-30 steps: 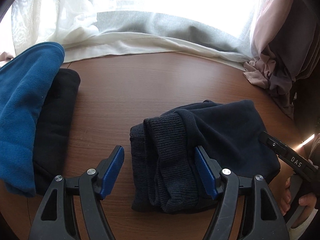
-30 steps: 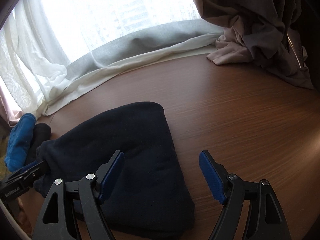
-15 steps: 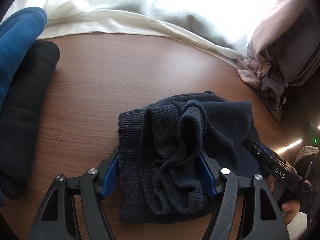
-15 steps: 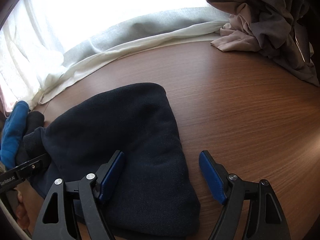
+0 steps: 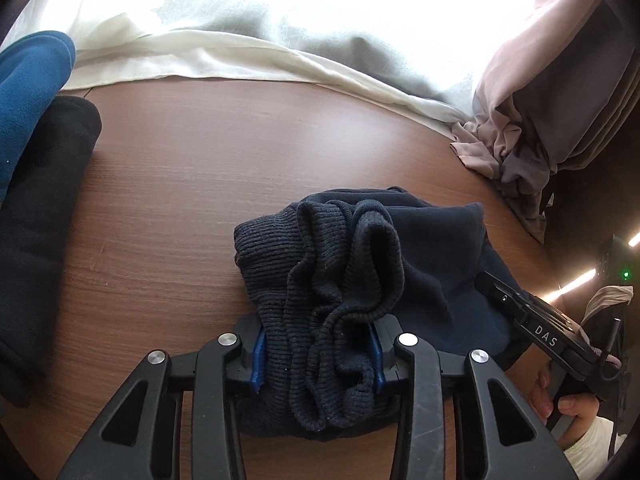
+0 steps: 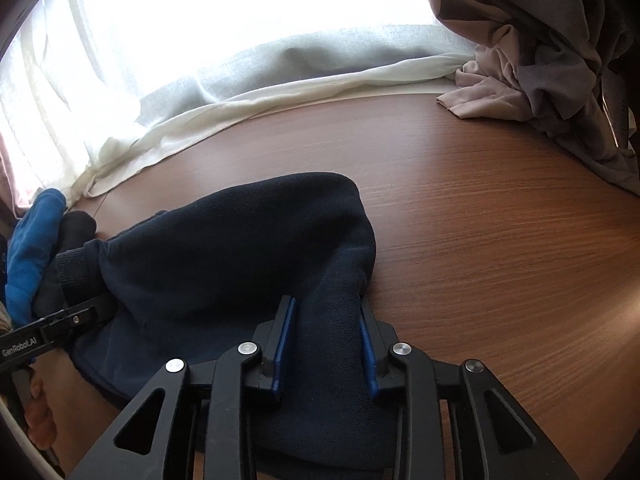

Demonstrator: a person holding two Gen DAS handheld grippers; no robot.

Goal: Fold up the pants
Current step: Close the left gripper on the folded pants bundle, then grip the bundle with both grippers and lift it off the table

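Pants lie folded into a bundle on the table, both ends pinched: the left gripper has its fingers clamped on the bunched ribbed cuffs, the right gripper squeezes a thick fold. Layers may slip from either grip and the bundle sag open. Farther off, the black garment and blue garment could get nudged.
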